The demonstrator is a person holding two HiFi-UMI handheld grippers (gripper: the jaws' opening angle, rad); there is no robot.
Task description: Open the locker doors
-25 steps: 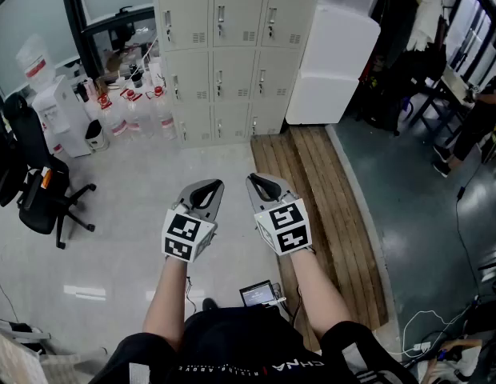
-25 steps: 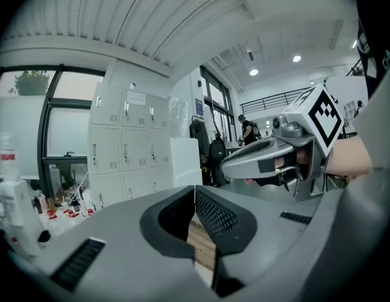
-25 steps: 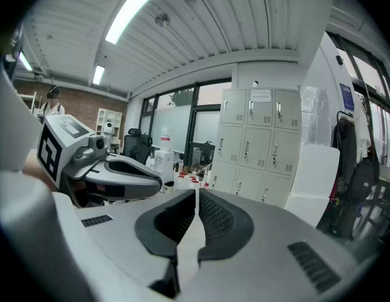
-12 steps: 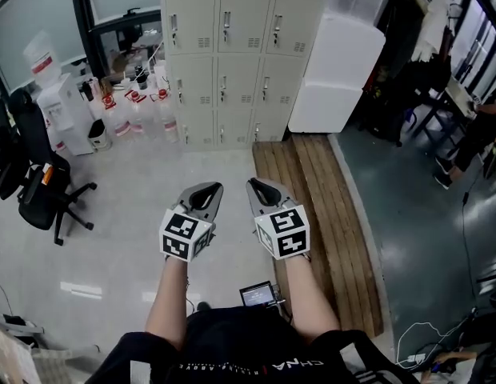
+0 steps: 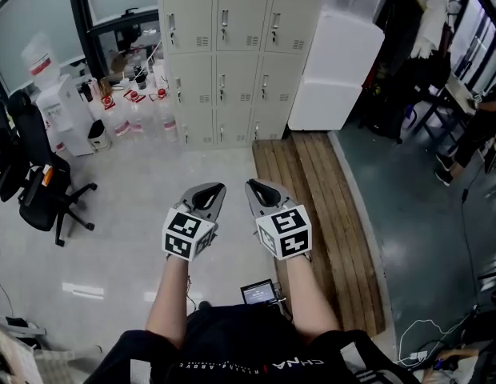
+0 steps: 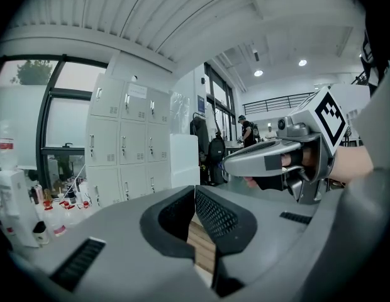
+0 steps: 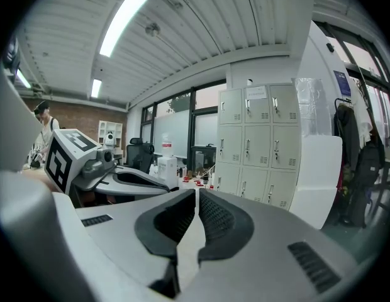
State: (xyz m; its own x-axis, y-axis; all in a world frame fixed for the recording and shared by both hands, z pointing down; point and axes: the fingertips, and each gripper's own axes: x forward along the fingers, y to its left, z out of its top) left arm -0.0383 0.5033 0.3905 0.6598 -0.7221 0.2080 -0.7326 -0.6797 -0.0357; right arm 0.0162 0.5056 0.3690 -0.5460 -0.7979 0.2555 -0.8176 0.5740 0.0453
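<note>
Left hand-held gripper [image 5: 211,190] and right hand-held gripper [image 5: 253,187], both closed and empty, sit well short of the lockers [image 5: 232,54]. Open floor [image 5: 128,182] and a wooden platform [image 5: 316,190] lie between. Door labels [image 7: 256,92] are unreadable.

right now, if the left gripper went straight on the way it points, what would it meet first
Nothing nearby: the left gripper, shut and empty, points across open floor toward the bottom row of the lockers. It tips slightly down, so it may meet the floor just before them; depth is unclear.
</note>
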